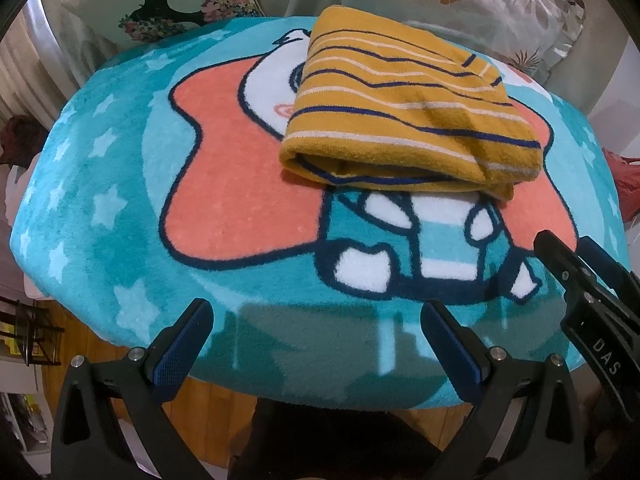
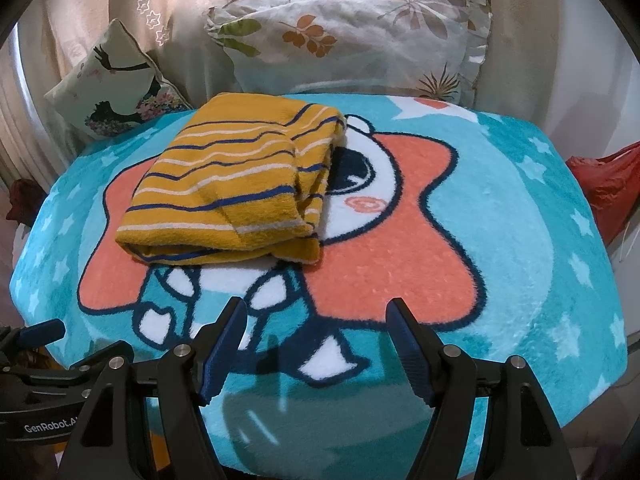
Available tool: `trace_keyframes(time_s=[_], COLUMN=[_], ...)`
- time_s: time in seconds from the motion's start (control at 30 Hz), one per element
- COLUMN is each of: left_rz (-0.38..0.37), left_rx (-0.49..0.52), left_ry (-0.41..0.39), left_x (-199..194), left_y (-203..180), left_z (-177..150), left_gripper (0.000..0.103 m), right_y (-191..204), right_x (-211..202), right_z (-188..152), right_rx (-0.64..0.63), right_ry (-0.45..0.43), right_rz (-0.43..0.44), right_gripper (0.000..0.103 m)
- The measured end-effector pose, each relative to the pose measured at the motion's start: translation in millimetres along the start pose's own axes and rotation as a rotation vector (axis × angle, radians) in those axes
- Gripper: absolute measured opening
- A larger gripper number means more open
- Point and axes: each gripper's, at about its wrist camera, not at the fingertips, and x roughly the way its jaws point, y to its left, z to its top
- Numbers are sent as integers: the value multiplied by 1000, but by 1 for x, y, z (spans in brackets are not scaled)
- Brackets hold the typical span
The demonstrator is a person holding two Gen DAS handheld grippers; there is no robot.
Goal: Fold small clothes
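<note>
Garment (image 1: 404,120) folded (mid-blanket (image 1: 120,216)) | near edge bare | both fingers apart

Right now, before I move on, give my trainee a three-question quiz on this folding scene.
1. True or false: the left gripper is clamped on the striped garment.
2. The garment lies: A) spread flat, B) folded into a bundle, C) hanging off the blanket edge.
3. What stands behind the blanket, beyond the garment?

Key:
1. False. Its jaws stand open and empty, as do the right gripper's.
2. B.
3. Two pillows: a leaf-print pillow and a smaller bird-print pillow.
</note>
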Motion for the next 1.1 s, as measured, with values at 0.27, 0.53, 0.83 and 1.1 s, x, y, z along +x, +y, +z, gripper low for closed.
trace_keyframes(time_s=[0.27,0.53,0.83,1.1], left_rz=[1,0,-1,0], left_rx=[-4,-7,-11,-11], left_ry=[11,22,28,37], left_x=[4,9,11,16], left_y=[-1,2,4,2], left_z=[3,5,7,11], left_gripper=[103,103,103,103], right_y=[-1,0,0,-1], right_x=[2,6,11,14], right_z=[3,5,8,10], right_rx=[-6,-5,-6,-4], right_ry=[3,9,11,15], right_rz=[2,1,2,3], right_gripper=[77,77,77,77])
